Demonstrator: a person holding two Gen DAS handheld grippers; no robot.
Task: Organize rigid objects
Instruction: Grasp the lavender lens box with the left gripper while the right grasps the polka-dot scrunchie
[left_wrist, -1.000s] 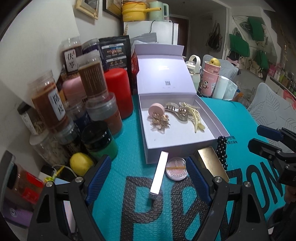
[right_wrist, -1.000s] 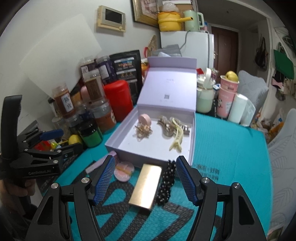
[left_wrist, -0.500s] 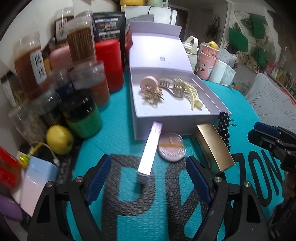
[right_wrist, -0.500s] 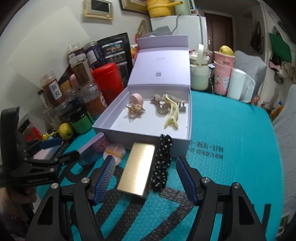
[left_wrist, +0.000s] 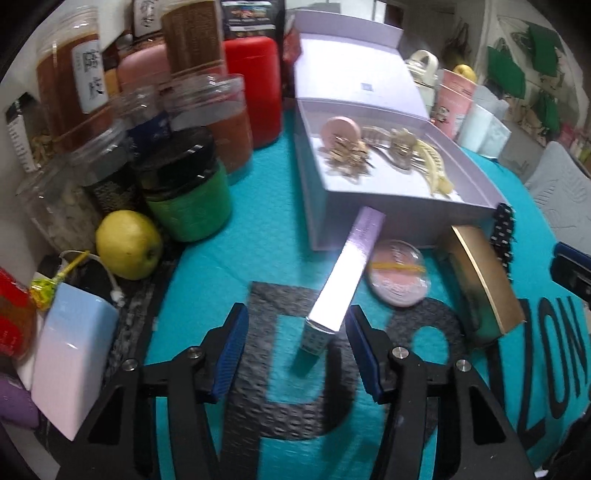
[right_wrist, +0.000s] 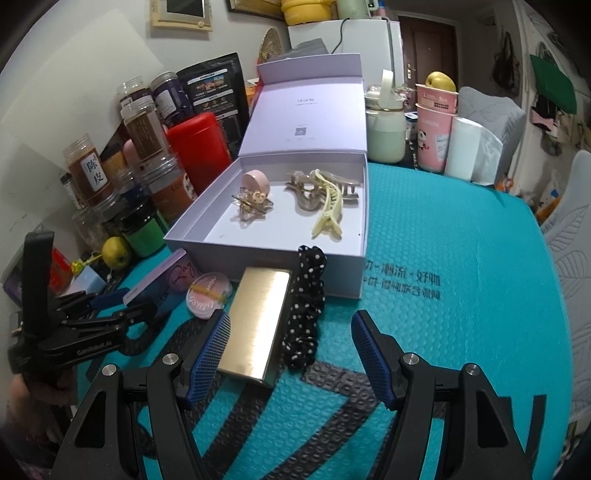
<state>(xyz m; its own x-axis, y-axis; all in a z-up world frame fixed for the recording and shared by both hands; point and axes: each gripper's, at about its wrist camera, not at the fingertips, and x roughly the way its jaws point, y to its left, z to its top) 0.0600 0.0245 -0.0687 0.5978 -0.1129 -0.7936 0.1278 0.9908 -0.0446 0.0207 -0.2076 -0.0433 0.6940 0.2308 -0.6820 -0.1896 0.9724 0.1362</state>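
Lilac slim box (left_wrist: 351, 273) was seen lying on the teal mat (right_wrist: 461, 332), just in front of the open gift box (left_wrist: 373, 210), far end against that box's front wall. Long axis ran fwd along the left gripper's (left_wrist: 295, 354) pointing line, tilted a bit to the right; near end sat between the blue pads, closer to the right-hand pad (left_wrist: 364, 350). Jaws were closing, w/ the box end between them; no pad contact could be made out yet, gap was visible on the left side esp. Left hand was judged nearer by far, so the grab across the short width was likely its job.

Right gripper (right_wrist: 291, 354) was held w/ jaws apart, nothing pinched; gold case (right_wrist: 258, 321) lay by its left pad, dotted scrunchie (right_wrist: 306, 314) between the pads but untouched. Round pink compact (right_wrist: 207, 299) lay between slim box and gold case. Hair clips (right_wrist: 321, 199) were already in the gift box.
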